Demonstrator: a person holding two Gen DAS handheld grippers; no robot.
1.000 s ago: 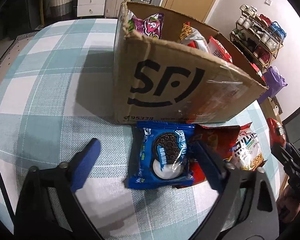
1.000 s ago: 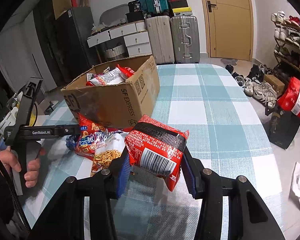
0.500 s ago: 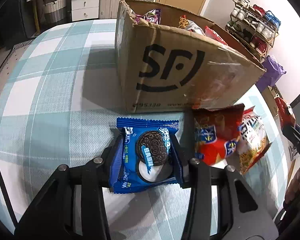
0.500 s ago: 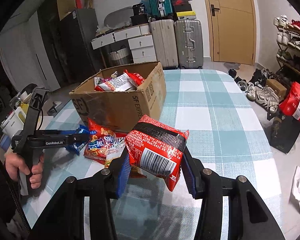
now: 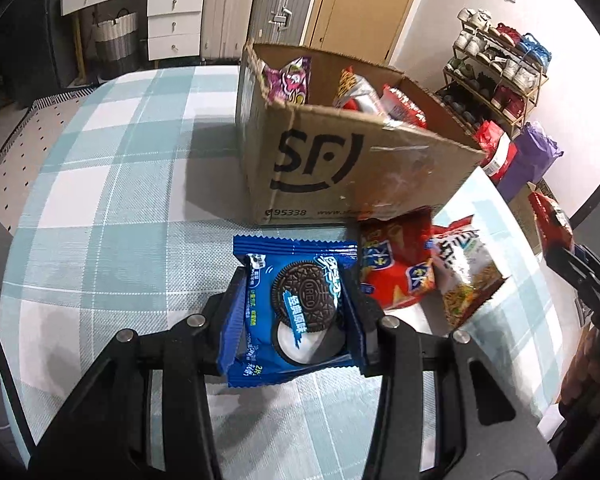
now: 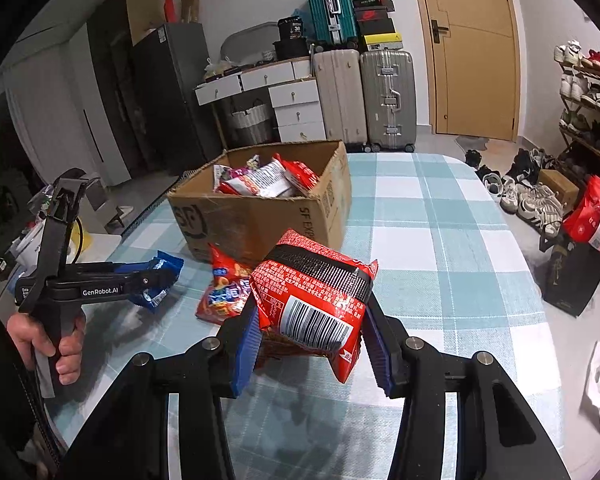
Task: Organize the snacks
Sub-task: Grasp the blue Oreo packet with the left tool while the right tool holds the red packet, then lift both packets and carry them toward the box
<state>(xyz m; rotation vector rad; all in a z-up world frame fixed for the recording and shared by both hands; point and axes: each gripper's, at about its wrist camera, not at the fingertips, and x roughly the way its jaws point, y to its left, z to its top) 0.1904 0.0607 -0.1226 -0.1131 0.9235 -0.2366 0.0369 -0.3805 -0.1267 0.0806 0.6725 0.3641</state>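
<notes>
Each camera sits close behind its own gripper, looking forward and down over the table (image 5: 100, 184). Both views share the cardboard box (image 5: 340, 168) (image 6: 260, 216), seen from different sides.

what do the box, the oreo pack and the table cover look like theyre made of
Box: corrugated cardboard, matte brown, with frayed rims and a strip of shiny clear tape.
Oreo pack, shut in the left tool: thin glossy plastic film, going by its crimped end seams and glare.
Table cover: probably woven fabric; a fine weave texture shows in the teal and white check, with no shine.
</notes>
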